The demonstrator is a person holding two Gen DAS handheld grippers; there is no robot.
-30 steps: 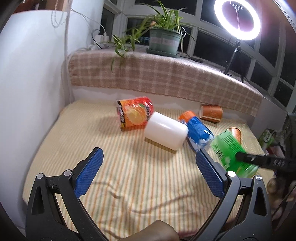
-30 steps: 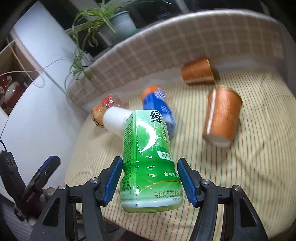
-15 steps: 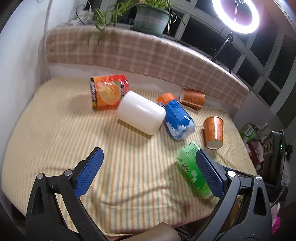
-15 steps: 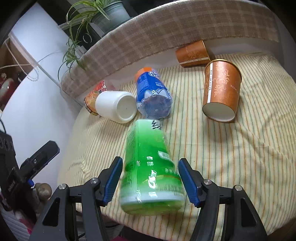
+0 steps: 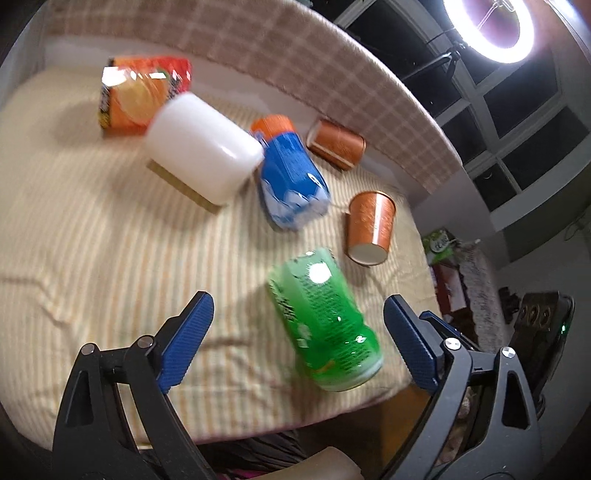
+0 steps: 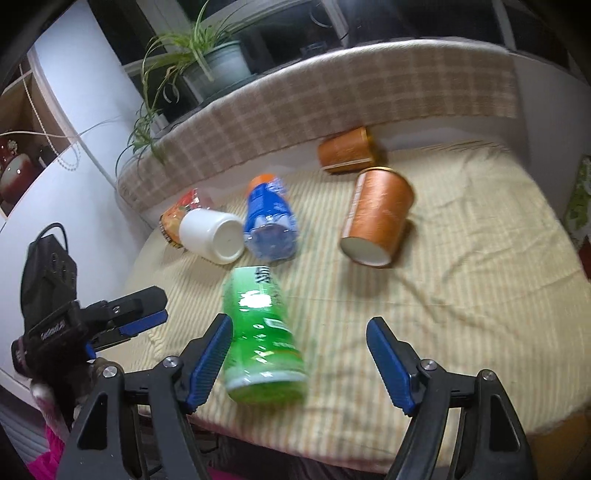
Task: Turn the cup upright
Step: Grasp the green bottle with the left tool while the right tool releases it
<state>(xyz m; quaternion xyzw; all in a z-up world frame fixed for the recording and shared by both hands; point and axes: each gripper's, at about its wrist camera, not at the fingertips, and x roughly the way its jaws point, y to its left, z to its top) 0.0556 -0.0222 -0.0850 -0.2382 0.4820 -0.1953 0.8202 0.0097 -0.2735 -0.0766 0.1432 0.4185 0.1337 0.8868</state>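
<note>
Two orange paper cups lie on their sides on the striped cloth: the nearer cup point(image 5: 369, 230) point(image 6: 378, 221) with its white open end toward me, the farther cup point(image 5: 336, 144) point(image 6: 347, 149) against the checked backrest. A green bottle point(image 5: 323, 321) point(image 6: 262, 334) lies on the cloth near the front edge. My right gripper point(image 6: 299, 362) is open, its left finger beside the bottle, not gripping it. My left gripper point(image 5: 297, 339) is open above the front edge, with the bottle seen between its fingers. The left gripper point(image 6: 125, 317) also shows in the right wrist view.
A white jar point(image 5: 203, 147) point(image 6: 214, 240), a blue bottle point(image 5: 291, 184) point(image 6: 269, 221) and an orange snack pack point(image 5: 140, 92) point(image 6: 175, 214) lie on the cloth's left half. A potted plant point(image 6: 218, 66) and a ring light point(image 5: 491, 29) stand behind the checked backrest point(image 5: 295, 62).
The right gripper opened and let go of the green bottle, which now lies on the cloth. The left gripper swung toward the right front, over the bottle.
</note>
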